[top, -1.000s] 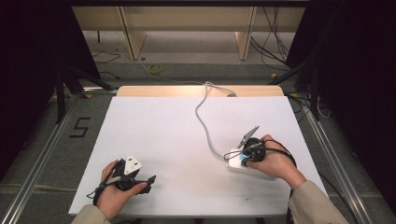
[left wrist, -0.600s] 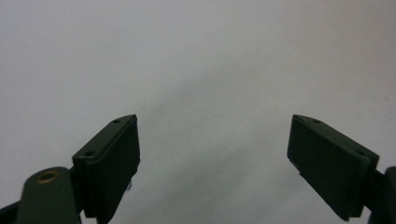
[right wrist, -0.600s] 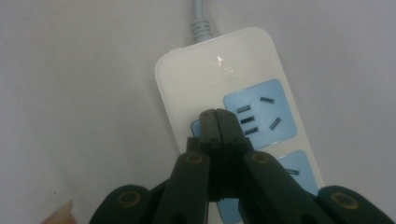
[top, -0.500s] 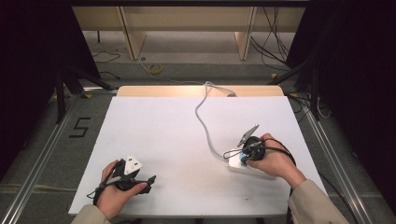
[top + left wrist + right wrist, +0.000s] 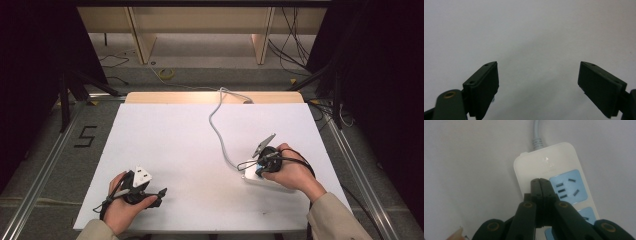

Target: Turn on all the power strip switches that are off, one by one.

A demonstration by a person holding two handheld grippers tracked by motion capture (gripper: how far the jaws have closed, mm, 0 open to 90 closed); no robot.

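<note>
A: White counter (image 5: 165, 145), dark room around it. Where's the power strip (image 5: 549, 173)?

B: Near right of the counter, under the right tongs (image 5: 540, 181), grey cord (image 5: 216, 122) trailing to the far edge.

A: Tongs state?

B: Right pair pressed together over the strip's bare top (probably pinning it or going for a button). Left tongs (image 5: 537, 80) spread wide, nothing between, parked over bare counter out of the way.

Power strip (image 5: 260, 175) on table (image 5: 170, 145), right side; cable (image 5: 216, 125) trailing rearward.
</note>
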